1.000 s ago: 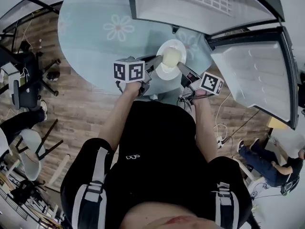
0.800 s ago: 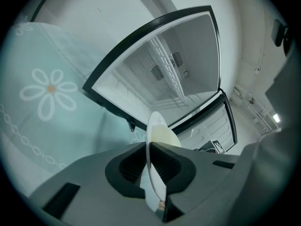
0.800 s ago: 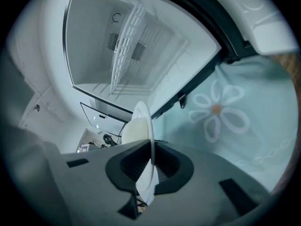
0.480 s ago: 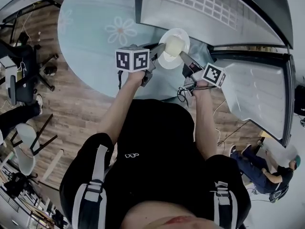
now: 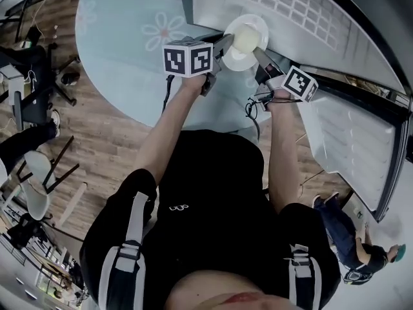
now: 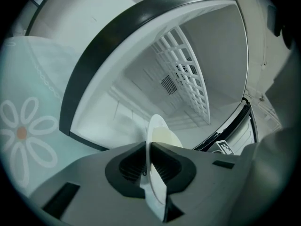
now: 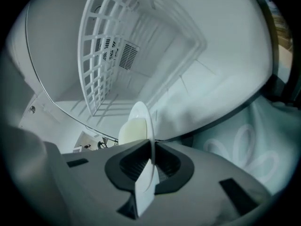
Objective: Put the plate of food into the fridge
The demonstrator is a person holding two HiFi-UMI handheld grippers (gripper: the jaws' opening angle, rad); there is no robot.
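Note:
A white plate (image 5: 240, 58) with a pale yellow lump of food (image 5: 245, 39) is held in the air at the mouth of the open fridge (image 5: 303, 18). My left gripper (image 5: 222, 46) is shut on the plate's left rim, my right gripper (image 5: 261, 55) on its right rim. In the left gripper view the plate (image 6: 155, 140) stands edge-on between the jaws, with the fridge's white inside (image 6: 141, 86) behind it. The right gripper view shows the plate (image 7: 143, 121) pinched the same way, the food (image 7: 131, 131) on its left face.
A white wire shelf (image 7: 106, 55) sits inside the fridge, and the fridge door (image 5: 358, 144) hangs open at the right. Below lies a pale blue round rug with flowers (image 5: 129, 44) on a wooden floor (image 5: 97, 147). Chairs (image 5: 35, 179) and a person (image 5: 352, 250) stand at the edges.
Both grippers have carried the plate forward and up, from over the rug to the edge of the fridge opening. The fridge door has swung to the right in the view.

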